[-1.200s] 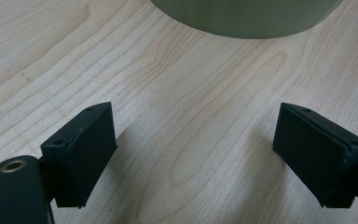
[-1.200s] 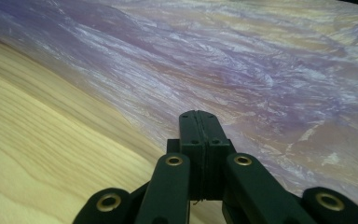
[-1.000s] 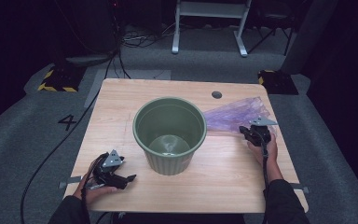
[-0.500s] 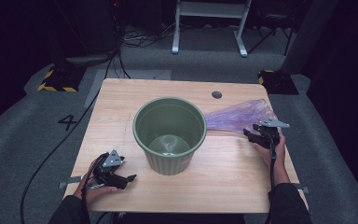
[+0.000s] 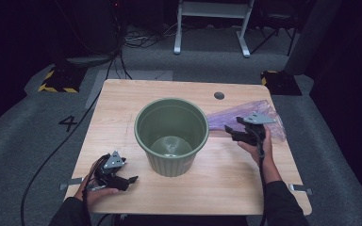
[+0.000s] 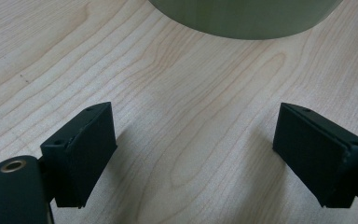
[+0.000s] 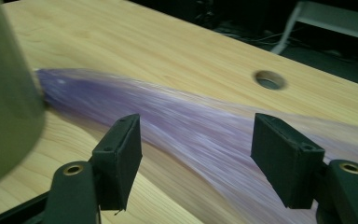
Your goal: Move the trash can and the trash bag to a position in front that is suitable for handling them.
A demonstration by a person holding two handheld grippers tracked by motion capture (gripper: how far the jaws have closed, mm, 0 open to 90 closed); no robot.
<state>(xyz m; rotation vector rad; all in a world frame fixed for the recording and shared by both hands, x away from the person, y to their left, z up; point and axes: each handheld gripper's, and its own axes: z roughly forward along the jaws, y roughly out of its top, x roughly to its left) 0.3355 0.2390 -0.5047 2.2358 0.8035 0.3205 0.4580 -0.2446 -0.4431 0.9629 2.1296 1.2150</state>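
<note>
**Right claw just let go of the purple bag, bin not lined yet**

Near edge: left claw (image 5: 131, 179) rests on the wooden surface (image 5: 122, 108), jaws wide apart, nothing between them. The left gripper view has bare wood between the pads, with the base of the green bin (image 6: 242, 18) just ahead.

Middle: the green bin (image 5: 171, 134) stands upright, empty apart from a glint on its floor.

Right side: right claw (image 5: 230, 133) sits over the near edge of the purple plastic bag (image 5: 235, 120). Its jaws have just been opening. In the right gripper view they stand wide above the film (image 7: 200, 135), pads clear of it, so nothing is held.

The bag lies flat on the surface from the bin's wall out to the right edge, with one end touching the bin (image 7: 4, 102).

Handling, my read: thin film, near weightless, limp, slippery on wood, and it tears if snagged. A flat sheet gives the pads nothing to bite, so pinch a raised fold or the open hem and keep the grip shallow.

Far: cable hole (image 5: 219, 95), then dark floor.
</note>
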